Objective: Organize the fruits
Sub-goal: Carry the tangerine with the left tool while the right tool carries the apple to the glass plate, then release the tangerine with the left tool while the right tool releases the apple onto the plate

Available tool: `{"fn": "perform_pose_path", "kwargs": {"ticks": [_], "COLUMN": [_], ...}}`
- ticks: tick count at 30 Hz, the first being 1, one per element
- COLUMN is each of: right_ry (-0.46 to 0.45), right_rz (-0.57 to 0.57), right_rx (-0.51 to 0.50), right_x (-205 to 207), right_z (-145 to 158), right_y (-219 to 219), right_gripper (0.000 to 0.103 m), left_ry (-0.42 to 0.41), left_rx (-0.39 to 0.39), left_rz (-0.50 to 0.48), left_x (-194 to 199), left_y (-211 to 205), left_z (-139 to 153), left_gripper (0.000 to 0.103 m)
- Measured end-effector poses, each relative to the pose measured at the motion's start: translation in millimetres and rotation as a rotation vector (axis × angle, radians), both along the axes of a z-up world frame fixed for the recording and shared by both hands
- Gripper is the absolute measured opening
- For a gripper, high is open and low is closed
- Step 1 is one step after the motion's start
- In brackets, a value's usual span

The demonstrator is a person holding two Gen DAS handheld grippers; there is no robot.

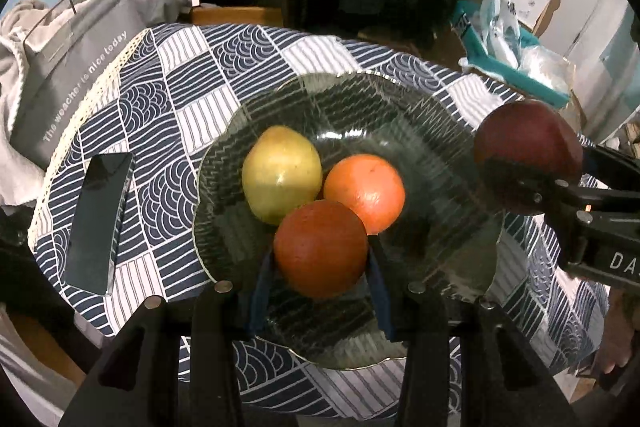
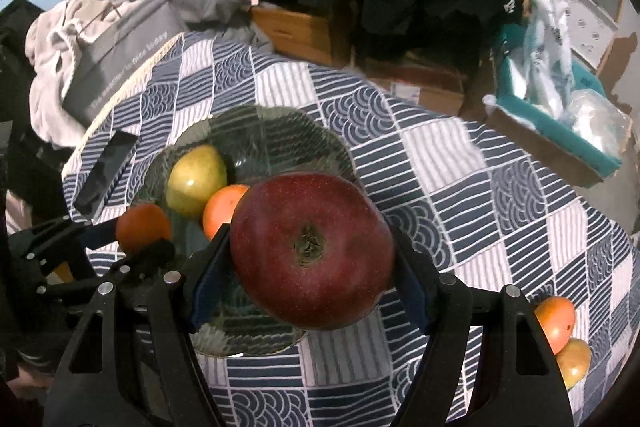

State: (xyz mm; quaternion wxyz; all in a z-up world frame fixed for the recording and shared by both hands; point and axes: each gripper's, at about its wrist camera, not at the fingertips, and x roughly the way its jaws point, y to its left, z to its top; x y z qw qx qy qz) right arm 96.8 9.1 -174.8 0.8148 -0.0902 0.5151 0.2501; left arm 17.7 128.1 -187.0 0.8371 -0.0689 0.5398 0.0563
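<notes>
Left gripper [image 1: 320,259] clamped narrow on an orange fruit [image 1: 320,247] over the glass plate [image 1: 420,131]; right gripper [image 2: 312,259] spread wider, grasping a red apple [image 2: 312,251] above plate edge.

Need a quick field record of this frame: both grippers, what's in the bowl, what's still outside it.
left gripper: shut on orange-red fruit, above glass bowl
right gripper: shut on red apple, over the bowl's edge
in bowl: yellow-green fruit, orange
outside bowl: two fruits on tablecloth
other: phone left of bowl
</notes>
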Motion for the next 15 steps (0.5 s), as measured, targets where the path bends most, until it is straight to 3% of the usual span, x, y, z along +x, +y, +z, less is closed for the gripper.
{"fn": "perform_pose_path", "kwargs": {"ticks": [15], "right_ry": [0.051], "right_rz": [0.035], "right_rx": [-0.019], "right_x": [-2], "right_z": [-19], "right_y": [10], "right_gripper": [0.074], "left_ry": [0.069], "left_rx": [-0.013], "left_rz": [0.018], "left_x": [2], "left_y": [3], "left_z": [-13], "left_gripper": [0.045]}}
